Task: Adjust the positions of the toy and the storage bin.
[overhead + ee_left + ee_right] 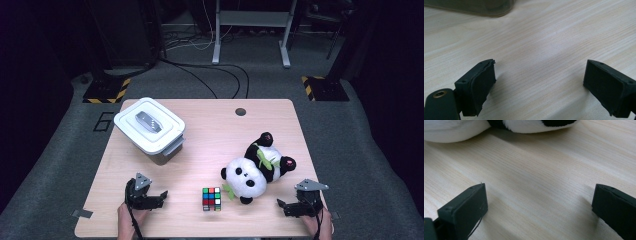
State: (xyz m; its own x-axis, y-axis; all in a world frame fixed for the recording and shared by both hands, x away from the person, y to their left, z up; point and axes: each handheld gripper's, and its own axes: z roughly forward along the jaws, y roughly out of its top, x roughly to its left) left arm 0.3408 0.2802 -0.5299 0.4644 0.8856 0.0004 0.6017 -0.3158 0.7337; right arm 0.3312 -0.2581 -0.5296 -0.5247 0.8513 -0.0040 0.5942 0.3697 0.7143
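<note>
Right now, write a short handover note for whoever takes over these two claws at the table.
Left claw: open, holding nothing, low over the table near the front left edge.
Right claw: open, holding nothing, near the front right edge.
Things: puzzle cube between the claws; plush panda lying just beyond the right claw; white lidded box at back left, lid on.
Done: nothing appears picked up.
Left: likely gripping the cube or panda; box unopened.

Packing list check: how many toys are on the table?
2. A plush panda lies right of centre, and a puzzle cube stands near the front edge, left of it. The lidded white box at back left could hide more.
</note>
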